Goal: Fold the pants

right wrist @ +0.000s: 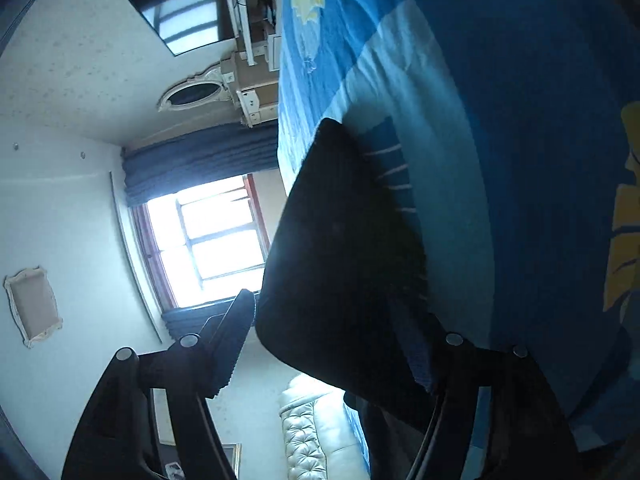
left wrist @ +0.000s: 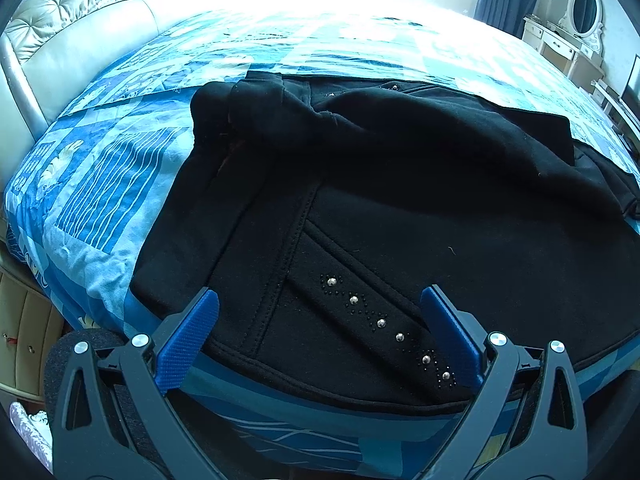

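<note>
Black pants (left wrist: 400,208) with a studded pocket trim (left wrist: 384,324) lie on the blue patterned bed cover (left wrist: 116,184), legs folded back over the body. My left gripper (left wrist: 320,304) is open, its blue fingers astride the waistband at the near bed edge, holding nothing. In the right wrist view, rolled sideways, a black flap of the pants (right wrist: 344,248) stands between the fingers of my right gripper (right wrist: 332,320). The jaws are wide apart and the cloth does not look clamped.
A tufted headboard (left wrist: 80,28) runs along the left. A dresser with an oval mirror (left wrist: 584,12) stands at the far right. A window (right wrist: 208,236), curtains (right wrist: 200,160) and a wall TV (right wrist: 184,12) show in the right wrist view.
</note>
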Demonstrator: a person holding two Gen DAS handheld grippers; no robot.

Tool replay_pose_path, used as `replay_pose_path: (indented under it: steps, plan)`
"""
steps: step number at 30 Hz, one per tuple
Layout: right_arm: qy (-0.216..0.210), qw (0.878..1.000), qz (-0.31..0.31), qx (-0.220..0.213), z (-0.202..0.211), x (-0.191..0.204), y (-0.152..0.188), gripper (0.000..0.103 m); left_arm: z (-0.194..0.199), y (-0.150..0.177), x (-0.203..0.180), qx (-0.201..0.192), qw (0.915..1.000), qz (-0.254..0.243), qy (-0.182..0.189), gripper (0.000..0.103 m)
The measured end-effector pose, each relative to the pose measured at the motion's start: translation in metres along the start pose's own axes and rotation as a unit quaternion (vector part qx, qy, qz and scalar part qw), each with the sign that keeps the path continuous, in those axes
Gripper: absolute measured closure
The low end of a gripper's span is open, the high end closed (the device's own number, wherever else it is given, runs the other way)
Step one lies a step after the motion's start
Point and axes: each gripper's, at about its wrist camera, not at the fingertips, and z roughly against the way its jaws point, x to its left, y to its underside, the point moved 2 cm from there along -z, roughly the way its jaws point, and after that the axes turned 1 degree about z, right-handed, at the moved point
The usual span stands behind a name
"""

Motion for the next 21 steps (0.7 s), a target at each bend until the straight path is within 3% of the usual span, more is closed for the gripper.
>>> replay_pose_path:
  steps: [3, 7, 11, 14, 16, 18, 21]
  plan:
    - [0.014, 0.999, -0.021, -0.038, -0.003, -0.001, 0.003, 0.034, -0.002, 0.0, -0.001, 0.004, 1.0, 0.001, 0.0, 0.002]
    - [0.003, 0.989, -0.078, -0.129, 0.004, 0.0, -0.006, 0.034, 0.001, 0.0, -0.003, 0.002, 1.0, -0.001, 0.002, 0.002]
    - [0.026, 0.988, -0.042, -0.148, 0.005, 0.016, -0.026, 0.036, 0.003, 0.002, -0.001, 0.0, 1.0, 0.0, 0.001, 0.002]
    - [0.065, 0.986, 0.025, -0.15, 0.011, 0.032, -0.041, 0.058, 0.0, 0.004, 0.002, 0.007, 1.0, 0.005, -0.001, 0.002]
    - [0.106, 0.979, 0.1, -0.144, 0.009, 0.048, -0.05, 0.076, -0.001, 0.004, 0.004, 0.008, 0.9999, 0.008, 0.0, 0.002]
    - [0.148, 0.965, 0.16, -0.146, 0.01, 0.062, -0.053, 0.082, 0.0, 0.002, 0.003, 0.005, 1.0, 0.006, -0.002, 0.002]
    - [0.203, 0.943, 0.221, -0.146, 0.012, 0.073, -0.057, 0.083, 0.001, 0.001, 0.0, 0.002, 1.0, 0.001, -0.003, 0.002]
